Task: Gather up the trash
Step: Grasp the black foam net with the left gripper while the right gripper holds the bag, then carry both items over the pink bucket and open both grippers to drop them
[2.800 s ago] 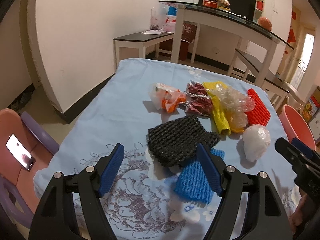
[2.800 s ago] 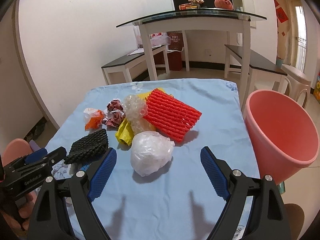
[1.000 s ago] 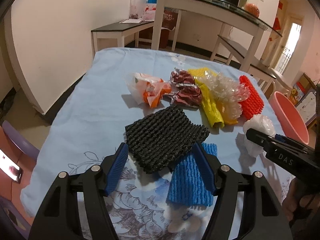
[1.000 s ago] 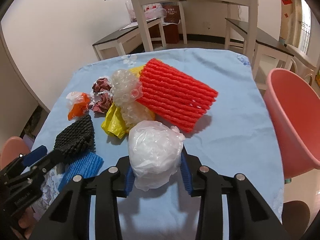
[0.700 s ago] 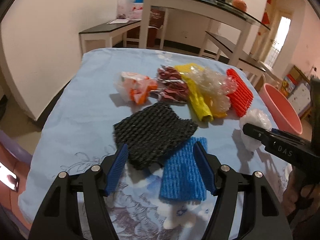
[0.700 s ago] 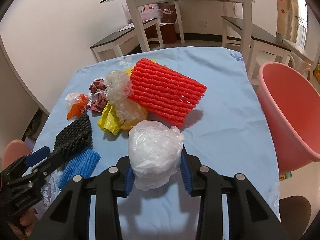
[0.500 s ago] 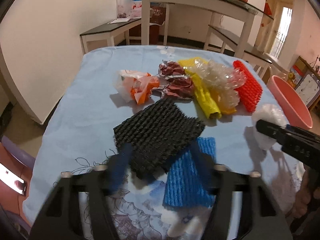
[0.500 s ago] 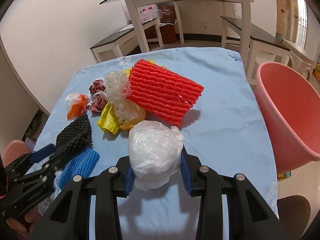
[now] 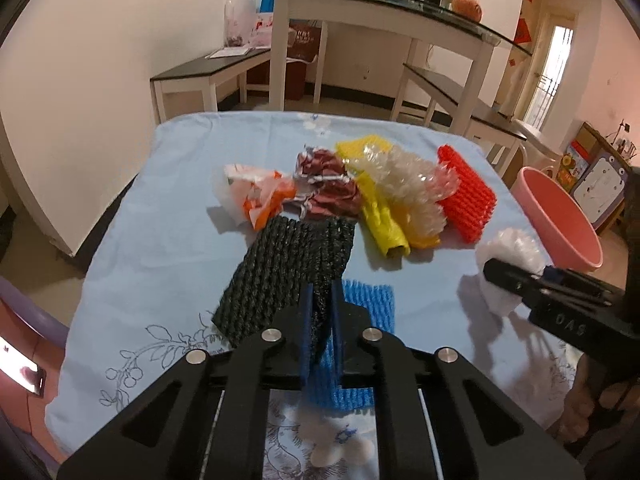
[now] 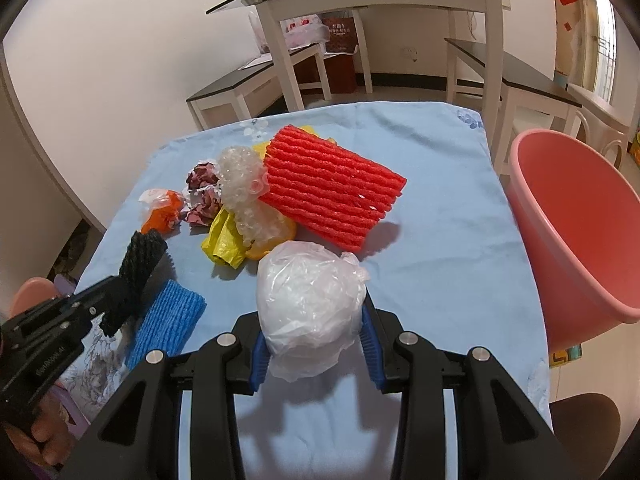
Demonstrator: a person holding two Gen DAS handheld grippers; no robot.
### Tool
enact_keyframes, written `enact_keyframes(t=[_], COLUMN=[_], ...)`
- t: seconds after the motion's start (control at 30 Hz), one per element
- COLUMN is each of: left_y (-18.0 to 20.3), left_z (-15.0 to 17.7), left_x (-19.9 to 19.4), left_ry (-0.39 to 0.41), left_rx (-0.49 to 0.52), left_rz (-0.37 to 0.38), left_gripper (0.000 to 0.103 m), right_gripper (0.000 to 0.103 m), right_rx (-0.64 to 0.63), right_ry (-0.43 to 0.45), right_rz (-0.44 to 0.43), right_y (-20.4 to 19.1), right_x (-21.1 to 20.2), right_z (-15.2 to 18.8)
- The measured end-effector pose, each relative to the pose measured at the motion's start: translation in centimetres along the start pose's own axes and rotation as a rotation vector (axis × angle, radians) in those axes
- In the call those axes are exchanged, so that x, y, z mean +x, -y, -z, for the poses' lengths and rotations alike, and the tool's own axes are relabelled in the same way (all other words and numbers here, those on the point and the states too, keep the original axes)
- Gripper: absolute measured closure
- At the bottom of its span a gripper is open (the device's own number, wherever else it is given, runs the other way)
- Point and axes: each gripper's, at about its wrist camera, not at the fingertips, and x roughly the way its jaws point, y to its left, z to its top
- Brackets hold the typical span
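With both pieces pinched, the step in hand looks like the carry to the pink plastic basin (image 10: pixel 576 240), which stands off the table's edge at about 3 o'clock in the right wrist view; to do it well, I would lift each piece clear of the blue floral tablecloth (image 10: pixel 440 240) before swinging across, since both are light, springy and apt to snag their neighbours. The black foam net (image 9: pixel 288 276) overlaps the blue foam net (image 9: pixel 360 344) at its 5 o'clock corner, so a straight upward pull should part them. The left gripper (image 9: pixel 322 328) has its jaws nearly together, pinching that near corner of the black net, the rest of which fans out toward 11 o'clock. The right gripper (image 10: pixel 316 332) stands about half open, its blue pads pressed on either side of the crumpled white plastic bag (image 10: pixel 310 300), which bulges forward toward 12 o'clock. Red foam net (image 10: pixel 332 196), yellow bag (image 10: pixel 224 240), bubble wrap (image 10: pixel 244 188), orange wrapper (image 10: pixel 162 208) and maroon foil wrappers (image 10: pixel 204 188) lie untouched beyond.
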Motion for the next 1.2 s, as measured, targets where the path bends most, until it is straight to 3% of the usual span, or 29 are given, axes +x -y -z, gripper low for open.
enact_keyframes(t=[0.63, 0.83, 1.2], left_y=[-0.6, 2.8, 11.4], left_z=[-1.6, -3.4, -6.4], left_x=[-2.1, -2.2, -1.2], left_ry=[0.073, 0.099, 0.133], left_rx=[-0.048, 0.000, 0.117], left_rz=[-0.018, 0.017, 0.124], left_gripper=[0.097, 0.097, 0.097], right_gripper=[0.065, 0.065, 0.065], right_rx=[0.000, -0.001, 0.142], right_ry=[0.036, 0.102, 0.193], right_rz=[0.005, 0.050, 0.161], right_y=[0.2, 1.3, 8.6], right_x=[-1.2, -3.1, -6.9], right_z=[-0.3, -1.2, -2.5])
